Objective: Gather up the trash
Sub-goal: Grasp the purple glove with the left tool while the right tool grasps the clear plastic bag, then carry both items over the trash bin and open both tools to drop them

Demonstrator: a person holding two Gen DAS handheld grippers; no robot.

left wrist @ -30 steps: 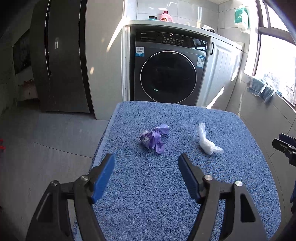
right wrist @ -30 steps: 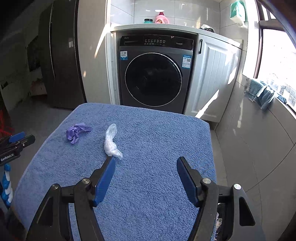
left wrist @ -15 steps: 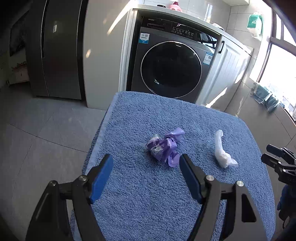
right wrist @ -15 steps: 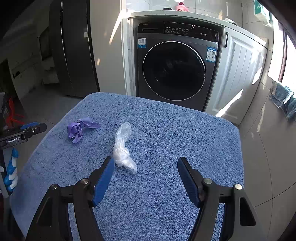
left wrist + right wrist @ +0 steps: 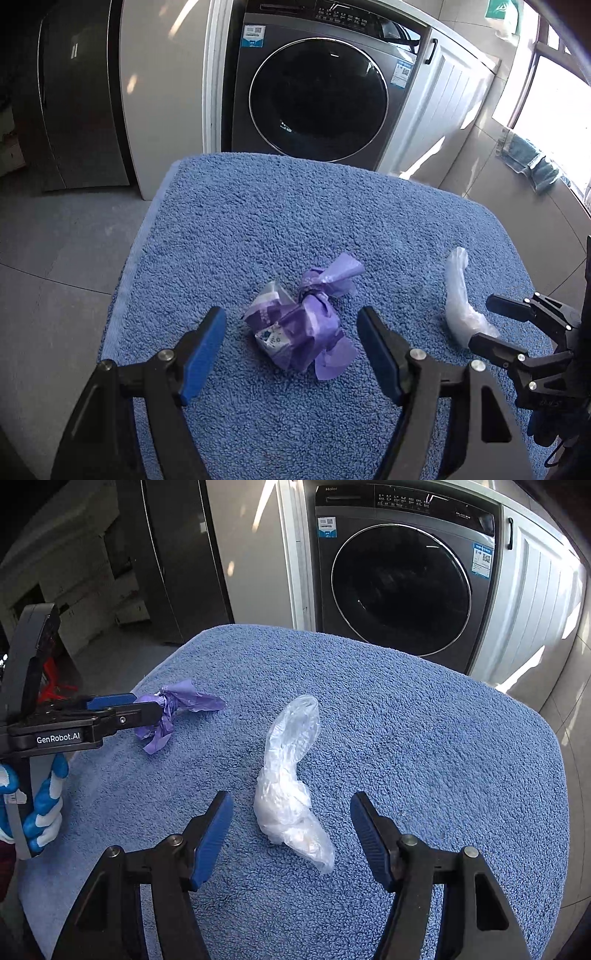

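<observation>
left gripper (image 5: 291, 326): jaws apart, just been narrowing, straddling knotted purple trash bag (image 5: 304, 330) near towel-covered table's (image 5: 258, 206) left edge, pads clear | right gripper (image 5: 291, 810): likewise, around clear plastic bag (image 5: 290, 794) mid-table (no contact seen)

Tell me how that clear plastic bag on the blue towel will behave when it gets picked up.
The clear plastic bag looks thin and crumpled, so it will probably squash flat and hang limp. It seems light. Its glossy film may slip, though the blue towel should keep it from sliding.
</observation>
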